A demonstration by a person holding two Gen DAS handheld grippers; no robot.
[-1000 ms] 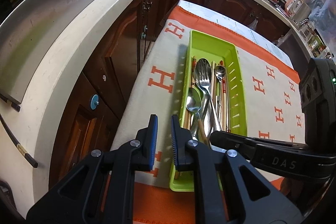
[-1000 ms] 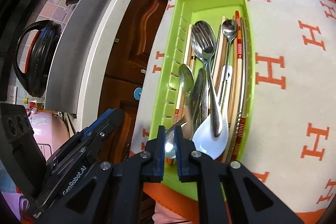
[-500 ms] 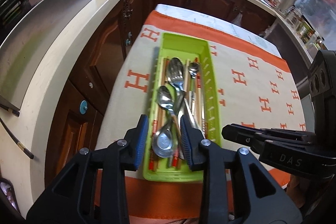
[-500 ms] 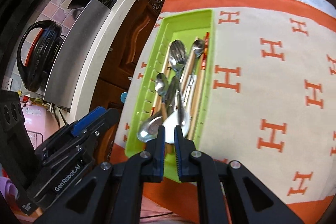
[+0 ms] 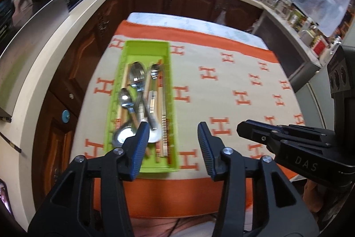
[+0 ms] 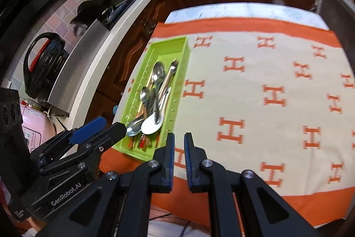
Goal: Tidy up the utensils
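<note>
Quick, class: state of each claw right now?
Left claw: open, holding nothing.
Right claw: nearly closed, holding nothing.

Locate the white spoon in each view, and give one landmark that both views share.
Left wrist: the white spoon lies at the near end of the green tray, left of centre, partly behind a finger of the left hand-held gripper.
Right wrist: white spoon left of centre, near end of the tray.
Shared landmark: the orange-bordered cloth with H marks.
</note>
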